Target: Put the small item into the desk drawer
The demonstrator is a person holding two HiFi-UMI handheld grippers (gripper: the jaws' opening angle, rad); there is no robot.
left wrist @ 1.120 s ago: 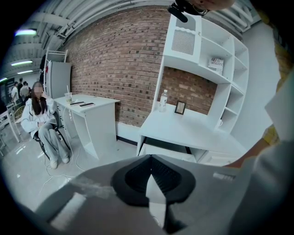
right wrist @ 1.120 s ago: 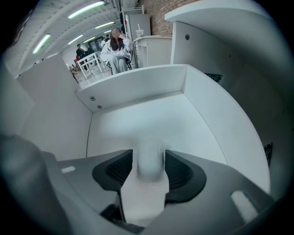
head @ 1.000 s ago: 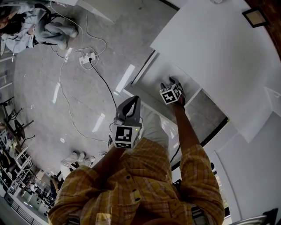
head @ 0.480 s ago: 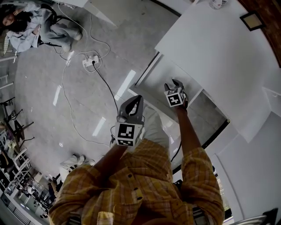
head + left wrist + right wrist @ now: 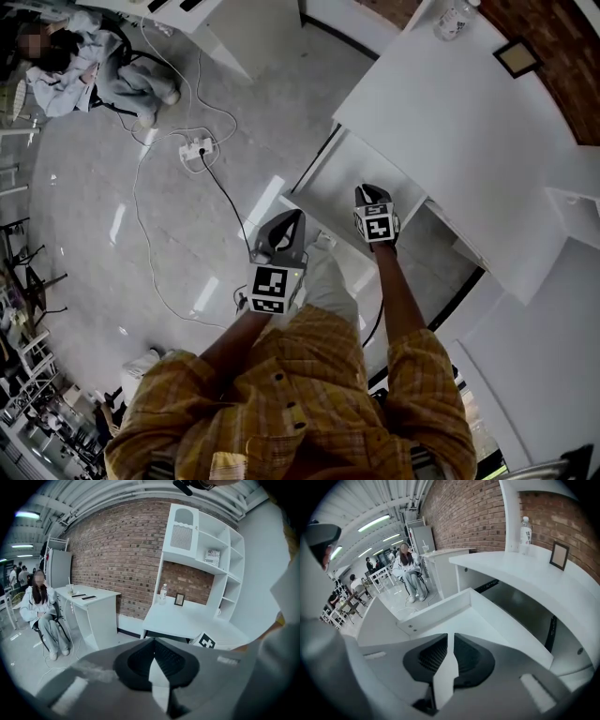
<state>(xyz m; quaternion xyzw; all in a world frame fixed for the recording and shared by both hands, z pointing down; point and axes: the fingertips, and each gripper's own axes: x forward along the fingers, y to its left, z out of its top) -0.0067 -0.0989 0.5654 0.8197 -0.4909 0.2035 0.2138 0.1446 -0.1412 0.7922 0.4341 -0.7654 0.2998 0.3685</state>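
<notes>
The white desk drawer (image 5: 330, 184) stands pulled out from under the white desk (image 5: 450, 108). My right gripper (image 5: 368, 191) hangs over the drawer's near right part. Its jaws have just been closing and now meet with nothing between them. In the right gripper view the right gripper (image 5: 450, 637) looks down on the drawer's bare white floor (image 5: 480, 620). No small item shows in any view. My left gripper (image 5: 292, 215) is shut and empty, held left of the drawer's front corner above the floor. In its own view the left gripper (image 5: 153, 641) points toward the desk.
A water bottle (image 5: 454, 16) and a small picture frame (image 5: 517, 56) stand at the back of the desk. On the grey floor lie a power strip (image 5: 194, 147) and trailing cables. A person sits at the far left (image 5: 89, 70). White shelving rises to the right.
The right gripper's jaws have gone from wide open to closed, and it has lifted up out of the drawer. The left gripper has risen a little.
</notes>
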